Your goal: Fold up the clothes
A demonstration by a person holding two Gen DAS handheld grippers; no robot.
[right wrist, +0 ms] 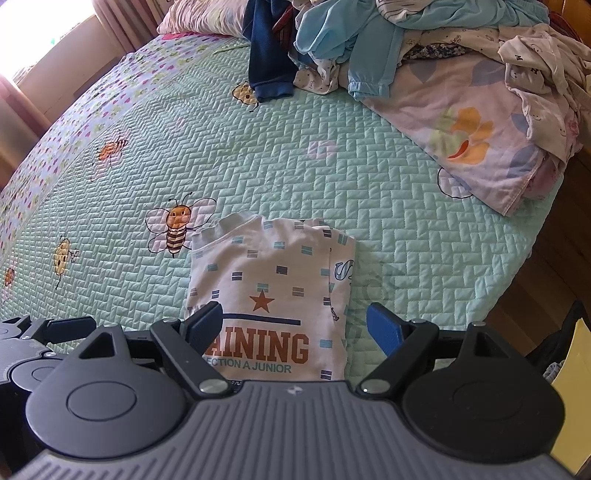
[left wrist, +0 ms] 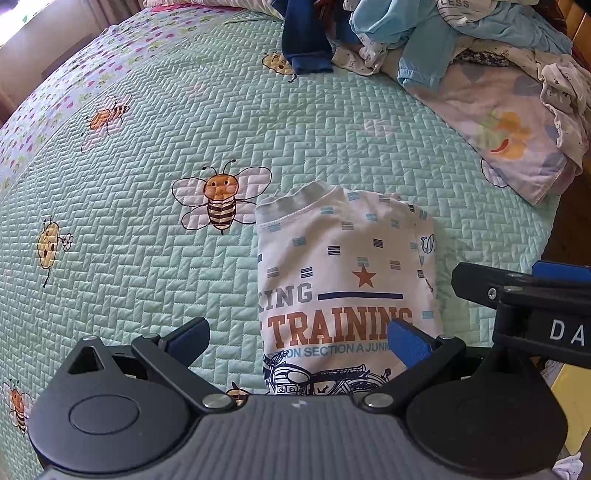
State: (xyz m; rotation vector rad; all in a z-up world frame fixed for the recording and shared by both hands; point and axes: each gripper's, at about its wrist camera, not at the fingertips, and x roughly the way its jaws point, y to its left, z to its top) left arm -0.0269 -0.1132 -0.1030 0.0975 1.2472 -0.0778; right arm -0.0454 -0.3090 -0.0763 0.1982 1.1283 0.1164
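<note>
Beyond folded shirt point(right wrist: 273, 295): clothes heap point(right wrist: 406, 44), pillow point(right wrist: 203, 18).

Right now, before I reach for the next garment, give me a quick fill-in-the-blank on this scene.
1. The folded shirt lies on a green quilt printed with ____.
2. The orange word on the shirt reads ____.
3. Both the left gripper and right gripper are ____.
4. The unfolded clothes pile holds a dark ____ garment.

Answers: bees; TRAINING; open; blue

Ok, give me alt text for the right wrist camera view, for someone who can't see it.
A folded white printed T-shirt lies on a mint-green quilted bedspread with bee drawings, below the open right gripper, which holds nothing. A heap of unfolded clothes sits at the far side of the bed.
</note>
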